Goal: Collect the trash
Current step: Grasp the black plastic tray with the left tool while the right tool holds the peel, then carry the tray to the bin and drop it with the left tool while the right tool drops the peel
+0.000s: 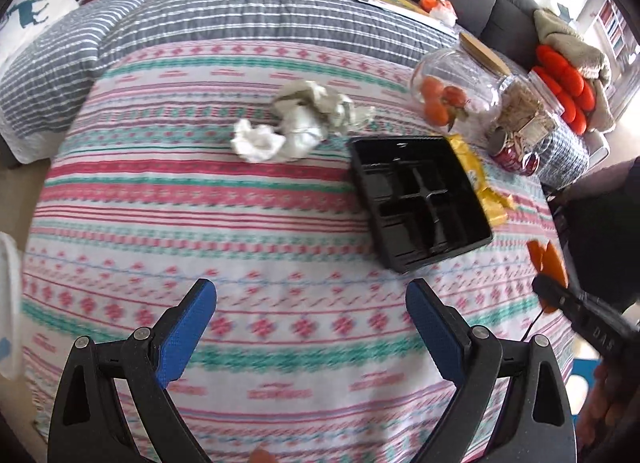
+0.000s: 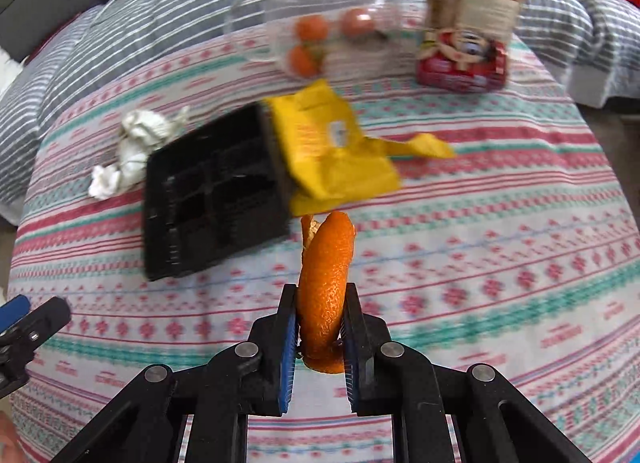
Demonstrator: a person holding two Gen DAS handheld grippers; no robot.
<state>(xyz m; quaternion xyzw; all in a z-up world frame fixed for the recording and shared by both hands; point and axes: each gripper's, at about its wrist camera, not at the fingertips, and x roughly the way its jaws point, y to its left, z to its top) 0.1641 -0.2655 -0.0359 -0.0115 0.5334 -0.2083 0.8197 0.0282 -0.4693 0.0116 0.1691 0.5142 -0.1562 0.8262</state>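
**couchmod:** Orange peel (image 2: 326, 283) is pinched upright between the blue pads of the right gripper (image 2: 320, 327), clear of the cloth, curled end sticking up past the fingertips. You can spot it from the left camera too, over at the right edge.

**trashpanda:** ok and the other gripper?

**couchmod:** Left gripper (image 1: 310, 327) has its jaws spread wide with nothing between them, hanging over the patterned tablecloth (image 1: 240, 231).

**trashpanda:** what else is lying around?

**couchmod:** Just beyond the peel there's a black plastic tray (image 2: 216, 191) with compartments, sitting partly on a yellow wrapper (image 2: 340, 151). On the tray's far side, a pile of crumpled tissues (image 1: 296, 123), apart from the tray in the left view. Further back, a glass jar (image 1: 456, 83) on its side with a wooden lid and a few small orange fruits inside, and next to it a clear jar (image 2: 472, 19) with a red lid, also lying over. Grey striped blanket (image 1: 200, 23) behind all that.
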